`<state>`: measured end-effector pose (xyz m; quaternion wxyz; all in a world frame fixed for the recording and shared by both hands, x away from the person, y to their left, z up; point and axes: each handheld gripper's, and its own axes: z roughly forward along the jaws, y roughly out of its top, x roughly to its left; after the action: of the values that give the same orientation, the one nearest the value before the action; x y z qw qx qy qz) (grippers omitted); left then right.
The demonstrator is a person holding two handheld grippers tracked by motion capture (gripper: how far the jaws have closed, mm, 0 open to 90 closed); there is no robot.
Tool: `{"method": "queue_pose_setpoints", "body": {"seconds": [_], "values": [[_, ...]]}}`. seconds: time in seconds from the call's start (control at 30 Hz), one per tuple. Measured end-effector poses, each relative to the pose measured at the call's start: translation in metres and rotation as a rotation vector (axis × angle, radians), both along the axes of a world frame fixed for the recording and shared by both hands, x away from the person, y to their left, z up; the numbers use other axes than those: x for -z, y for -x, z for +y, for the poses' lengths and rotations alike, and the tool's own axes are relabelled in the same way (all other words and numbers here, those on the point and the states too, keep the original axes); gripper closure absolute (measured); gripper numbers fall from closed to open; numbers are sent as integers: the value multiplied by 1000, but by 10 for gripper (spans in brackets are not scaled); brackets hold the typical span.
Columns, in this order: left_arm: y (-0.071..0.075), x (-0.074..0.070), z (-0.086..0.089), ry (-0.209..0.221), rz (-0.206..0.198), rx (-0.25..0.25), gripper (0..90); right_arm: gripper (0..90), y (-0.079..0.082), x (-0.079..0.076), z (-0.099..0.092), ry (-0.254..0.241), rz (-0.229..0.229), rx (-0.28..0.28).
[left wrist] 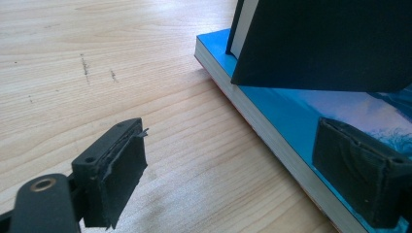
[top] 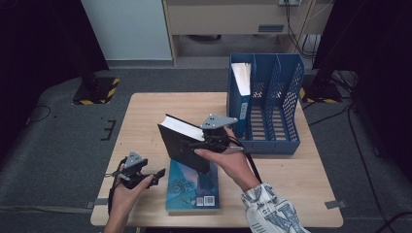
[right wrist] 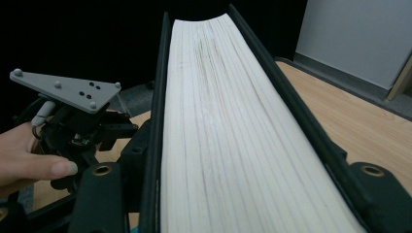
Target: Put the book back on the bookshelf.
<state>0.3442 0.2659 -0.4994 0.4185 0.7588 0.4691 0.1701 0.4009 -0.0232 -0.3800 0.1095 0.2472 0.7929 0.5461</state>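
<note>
My right gripper (top: 206, 141) is shut on a black hardcover book (top: 182, 143), held tilted above the table with its white page edge up. In the right gripper view both jaws press the covers of the black book (right wrist: 228, 136). Under it a blue paperback (top: 194, 187) lies flat near the table's front edge. My left gripper (top: 158, 175) stands open just left of the blue paperback, low over the wood. In the left gripper view one finger is over the bare table and the other over the blue paperback (left wrist: 301, 111), with the black book (left wrist: 330, 43) above.
A blue mesh file rack (top: 272, 97) stands at the back right of the wooden table (top: 145, 111), with one book (top: 241, 82) upright in its left slot. The rack's other slots hold nothing. Bare wood lies to the left.
</note>
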Motion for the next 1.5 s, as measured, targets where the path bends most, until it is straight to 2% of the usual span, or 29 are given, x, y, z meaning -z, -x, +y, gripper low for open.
{"method": "queue_pose_setpoints", "body": {"seconds": [0.4, 0.67, 0.9, 1.03, 1.27, 1.5], "values": [[-1, 2, 2, -17, 12, -2, 120, 412, -2, 1, 0, -15, 11, -9], [-1, 3, 5, -1, 21, -14, 119, 443, -4, 1, -3, -34, 43, -16], [-1, 3, 8, -5, 35, -20, 119, 468, -7, 0, -7, -58, 68, -14], [-1, 4, 9, 3, 36, -28, 119, 478, -10, 0, -8, -72, 88, 4], [-2, 5, 13, 3, 44, -32, 119, 506, -19, -5, -14, -108, 169, 87], [-2, 5, 14, 2, 51, -33, 119, 516, -18, -16, -16, -77, 188, 105]]}}
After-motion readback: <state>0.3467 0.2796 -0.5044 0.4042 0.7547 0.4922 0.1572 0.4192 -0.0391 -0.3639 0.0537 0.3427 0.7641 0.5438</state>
